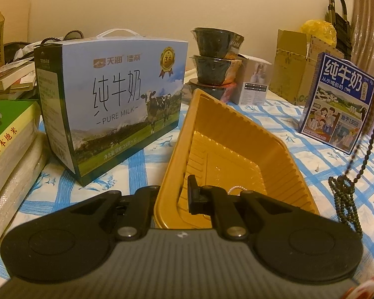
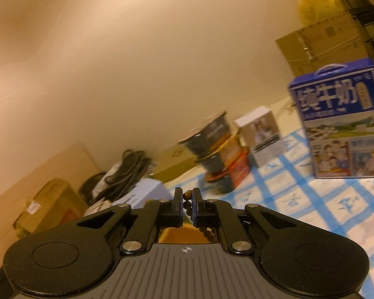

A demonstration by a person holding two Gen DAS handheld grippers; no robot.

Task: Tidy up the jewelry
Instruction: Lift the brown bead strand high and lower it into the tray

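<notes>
Your left gripper (image 1: 173, 194) pinches the near rim of the gold tray (image 1: 236, 134), while your right gripper (image 2: 186, 205), raised above the checked cloth (image 2: 311, 199), clamps the bead necklace (image 2: 187, 200) between nearly closed fingers.

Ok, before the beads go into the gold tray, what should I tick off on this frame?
1. Right gripper shut on the bead string: ok, beads sit between its pads.
2. Left gripper clamped on the gold tray wall: ok.
3. Beads fully off the tablecloth: not ok, the lower bunch looks to rest on it.
4. Beads over the tray: not ok, they hang to its right.
5. Tray level: not ok, it is tipped up.
6. Tray floor free: cannot tell, something pale shows behind the left gripper.
</notes>
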